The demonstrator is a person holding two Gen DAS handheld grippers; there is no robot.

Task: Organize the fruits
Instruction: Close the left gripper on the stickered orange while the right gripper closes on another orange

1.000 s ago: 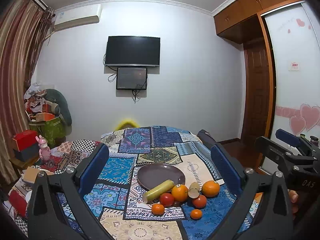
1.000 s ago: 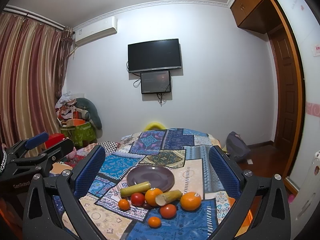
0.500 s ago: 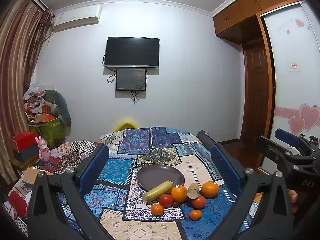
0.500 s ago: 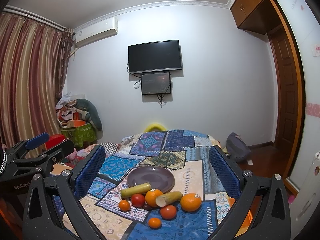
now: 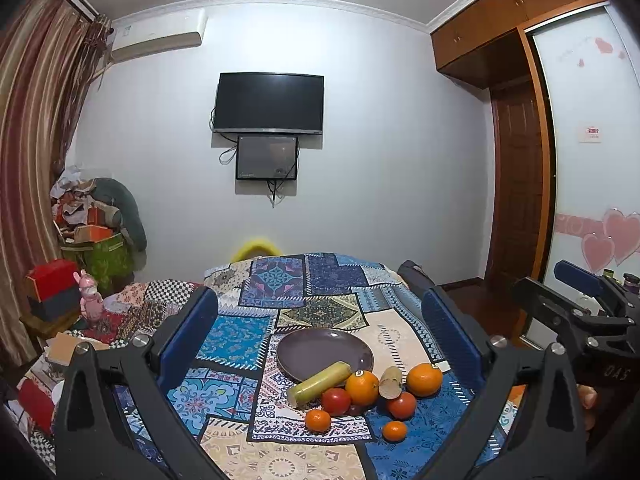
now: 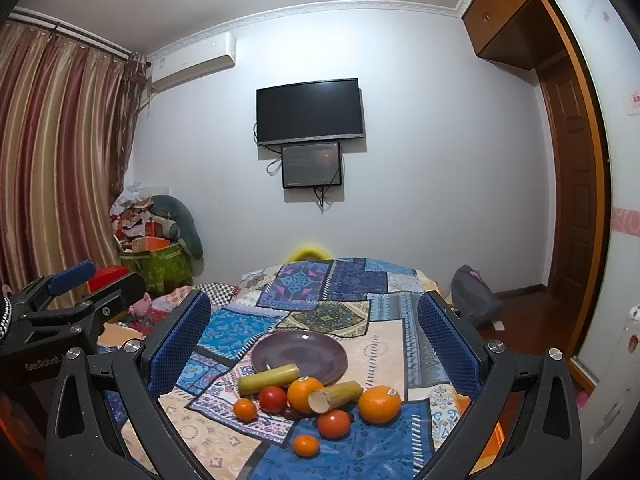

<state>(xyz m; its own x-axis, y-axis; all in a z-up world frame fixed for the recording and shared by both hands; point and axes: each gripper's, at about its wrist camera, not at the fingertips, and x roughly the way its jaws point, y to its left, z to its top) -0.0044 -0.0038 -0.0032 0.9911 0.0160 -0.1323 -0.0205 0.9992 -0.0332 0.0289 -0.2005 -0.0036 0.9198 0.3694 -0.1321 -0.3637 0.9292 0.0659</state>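
Note:
An empty dark purple plate (image 5: 325,352) (image 6: 299,355) sits on a patchwork-covered table (image 5: 304,292). In front of it lie two sugarcane pieces (image 5: 319,383) (image 6: 335,395), two large oranges (image 5: 424,379) (image 6: 379,404), two tomatoes (image 6: 272,399) (image 6: 333,423), two small tangerines (image 6: 245,409) (image 6: 306,445) and a small dark fruit (image 6: 291,413). My left gripper (image 5: 320,328) is open and empty, held above and before the fruit. My right gripper (image 6: 314,324) is open and empty, likewise short of the fruit.
The right gripper's body shows at the right edge of the left wrist view (image 5: 576,320); the left gripper's body shows at the left of the right wrist view (image 6: 68,312). Boxes and clutter (image 5: 92,240) stand left of the table. A dark bag (image 6: 474,300) lies on the floor at right.
Both views have shifted very slightly; the fruit sits a touch lower and nearer in view. Nothing on the table has moved, and both grippers stay open.

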